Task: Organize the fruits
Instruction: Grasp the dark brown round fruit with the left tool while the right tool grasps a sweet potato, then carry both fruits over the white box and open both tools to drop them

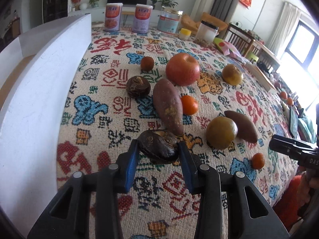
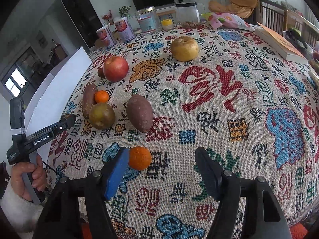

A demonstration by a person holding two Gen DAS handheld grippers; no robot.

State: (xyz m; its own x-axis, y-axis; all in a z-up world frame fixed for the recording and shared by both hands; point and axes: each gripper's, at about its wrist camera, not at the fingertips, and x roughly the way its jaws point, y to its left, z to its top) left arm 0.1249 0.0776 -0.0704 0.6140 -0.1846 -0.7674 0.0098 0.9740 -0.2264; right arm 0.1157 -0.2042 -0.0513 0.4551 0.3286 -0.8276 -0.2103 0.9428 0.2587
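Observation:
My left gripper [image 1: 158, 143] is shut on a dark brown taro [image 1: 158, 147], with a blue pad pressed on each side of it just above the patterned cloth. In the right wrist view that gripper [image 2: 68, 119] is at the far left, held by a hand. My right gripper [image 2: 162, 153] stands open over a small tangerine [image 2: 139, 158]. The tangerine lies against the left blue pad, and a wide gap separates it from the right finger. A red apple [image 1: 182, 68], two sweet potatoes [image 1: 167, 105] [image 1: 242, 125], a greenish-brown fruit [image 1: 221, 132] and another tangerine [image 1: 189, 105] lie on the cloth.
A white box wall [image 1: 39, 99] runs along the table's left side. A second taro [image 1: 138, 86], a small brown fruit [image 1: 147, 63] and a yellowish apple [image 2: 184, 48] lie farther back. Cans [image 1: 113, 17], jars [image 1: 169, 21] and a book [image 2: 279, 43] line the far and right edges.

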